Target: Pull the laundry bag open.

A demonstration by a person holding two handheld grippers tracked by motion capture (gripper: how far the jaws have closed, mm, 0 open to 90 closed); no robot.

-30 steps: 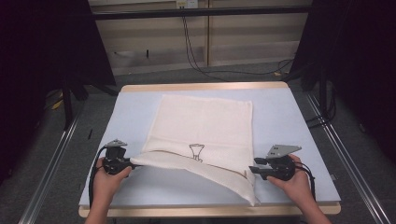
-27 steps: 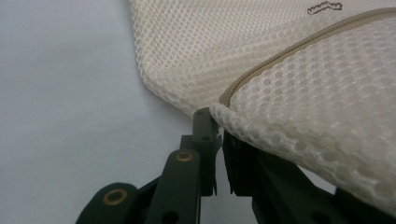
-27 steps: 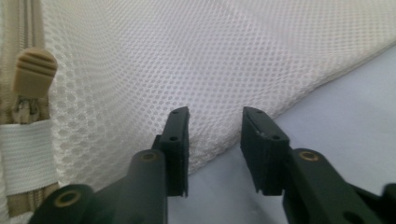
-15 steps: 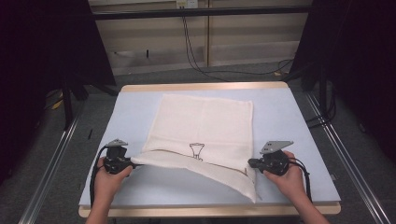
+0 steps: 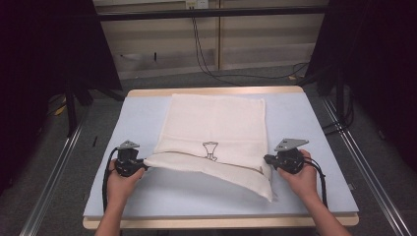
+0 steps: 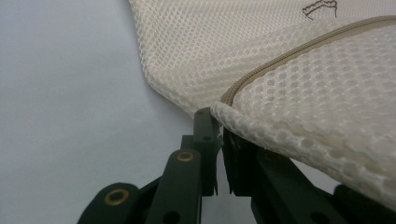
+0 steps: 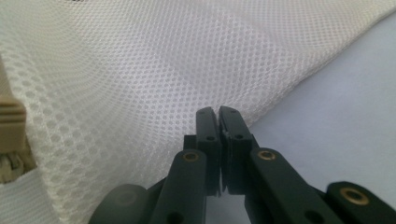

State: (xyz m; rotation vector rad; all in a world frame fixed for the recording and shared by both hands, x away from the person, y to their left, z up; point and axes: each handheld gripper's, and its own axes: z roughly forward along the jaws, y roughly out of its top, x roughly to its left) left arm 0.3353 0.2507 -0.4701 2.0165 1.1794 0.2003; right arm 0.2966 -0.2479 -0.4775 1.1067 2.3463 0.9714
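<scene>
Mesh: cream netting, a flat laundry bag [image 5: 216, 132] on the pale blue table [image 5: 147, 191]; its near part is folded or lifted over, with a tan zip line running along that fold.
Bag position: I see it at the centre of the table in the high view, far edge toward 12 o'clock, the loose near corner hanging toward 5 o'clock.
Left gripper [image 5: 140, 167]: I have it at the bag's 8 o'clock corner. In the left gripper view the jaws stand all but closed and the mesh corner [image 6: 224, 112] sits on top of the tips; I judge it pinched, though only by a sliver of cloth.
Right gripper [image 5: 268, 160]: at the bag's 4 o'clock edge. Its jaws have just been closing, and in the right gripper view they are pressed together at the rim of the mesh [image 7: 140, 84]. I cannot tell whether any cloth is caught between them or merely lies behind.
Risk, right side: if that bite missed, my next lift raises one corner alone and the bag swings and twists.
Risk, left side: so shallow a pinch may slip out once the cloth goes taut.
Risk, zip: a hard pull could snag the zip tab [image 7: 11, 123] and bunch the fold.
</scene>
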